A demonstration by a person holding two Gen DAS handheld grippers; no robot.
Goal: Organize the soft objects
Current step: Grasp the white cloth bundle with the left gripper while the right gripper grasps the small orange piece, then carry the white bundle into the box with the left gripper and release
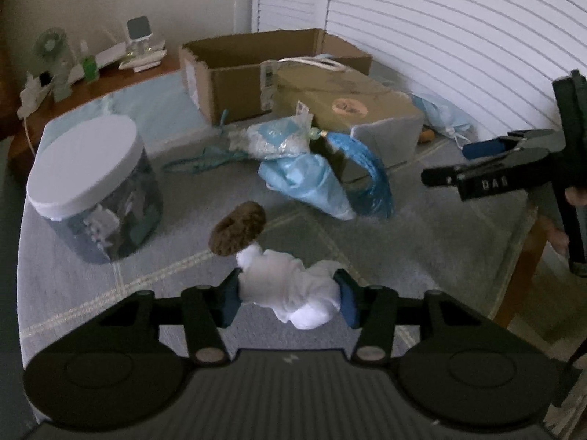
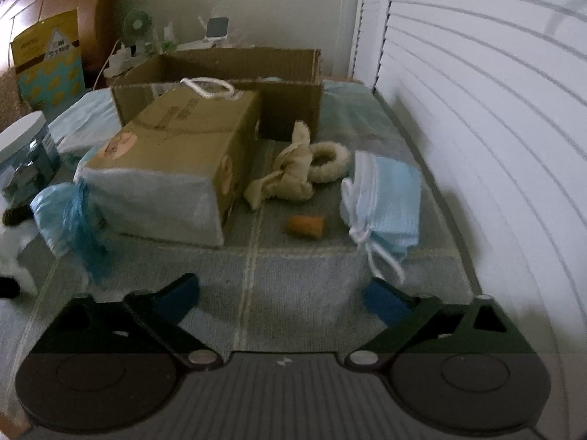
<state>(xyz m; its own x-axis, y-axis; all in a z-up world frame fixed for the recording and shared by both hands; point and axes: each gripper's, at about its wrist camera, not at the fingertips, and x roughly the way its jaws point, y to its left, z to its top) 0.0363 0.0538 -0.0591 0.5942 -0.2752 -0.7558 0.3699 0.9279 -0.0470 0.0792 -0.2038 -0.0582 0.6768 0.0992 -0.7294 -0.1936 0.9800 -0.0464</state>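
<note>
1. Left gripper (image 1: 288,299): blue pads clamped on a crumpled white cloth (image 1: 290,293), held above the near part of the bed's grey quilt (image 1: 422,242); cloth bunched between the pads, long axis roughly across them.
2. Right gripper (image 2: 282,299): jaws wide apart, nothing held, hovering over the quilt near the right edge.
3. Key relation: the open cardboard box (image 1: 234,73) lies straight ahead of the left gripper toward the far edge, well apart; probable drop target, judged only.
4. A brown fuzzy puff (image 1: 237,233) lies just beyond the cloth, left arm nearer.
5. Ahead of the right gripper: light-blue knit pouch (image 2: 385,198) with white drawstring, beige rag (image 2: 290,176), cream fleece ring (image 2: 328,161), orange cork-like stub (image 2: 306,225).
6. Closed kraft box (image 2: 176,161) centre; lidded jar (image 1: 95,190) left.
</note>
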